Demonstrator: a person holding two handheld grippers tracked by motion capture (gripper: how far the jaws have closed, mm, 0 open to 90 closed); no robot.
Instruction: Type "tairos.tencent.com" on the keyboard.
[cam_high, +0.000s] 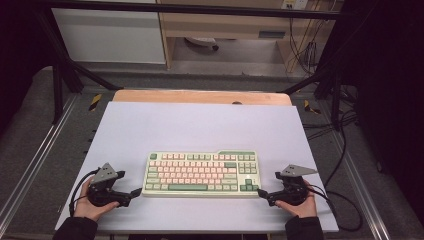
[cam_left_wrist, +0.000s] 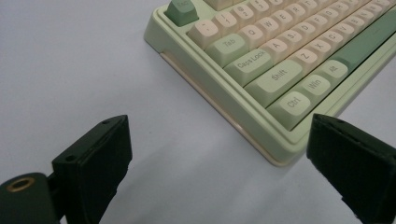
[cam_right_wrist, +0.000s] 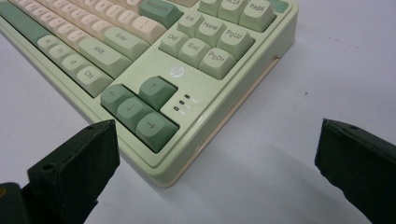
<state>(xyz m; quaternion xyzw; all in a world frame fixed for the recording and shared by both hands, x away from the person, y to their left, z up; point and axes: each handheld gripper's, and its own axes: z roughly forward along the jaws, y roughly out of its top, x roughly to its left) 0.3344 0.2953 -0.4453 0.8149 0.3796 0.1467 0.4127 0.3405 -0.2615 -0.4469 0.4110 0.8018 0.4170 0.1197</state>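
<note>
lying between both open claws, the keyboard

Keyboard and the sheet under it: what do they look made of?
Keyboard: moulded plastic, likely; pale green case with a smooth, faintly glossy edge, matte green and cream keycaps with printed legends. White sheet: smooth and matte, with soft shadows and no grain; could be laminate board or plastic, can't tell which.

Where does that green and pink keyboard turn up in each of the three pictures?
High view: the keyboard lies low in the middle of the white table.
Left gripper view: its Ctrl corner fills the upper right.
Right gripper view: its arrow-key corner fills the upper left.
Shared landmark: its pale green rim.
</note>
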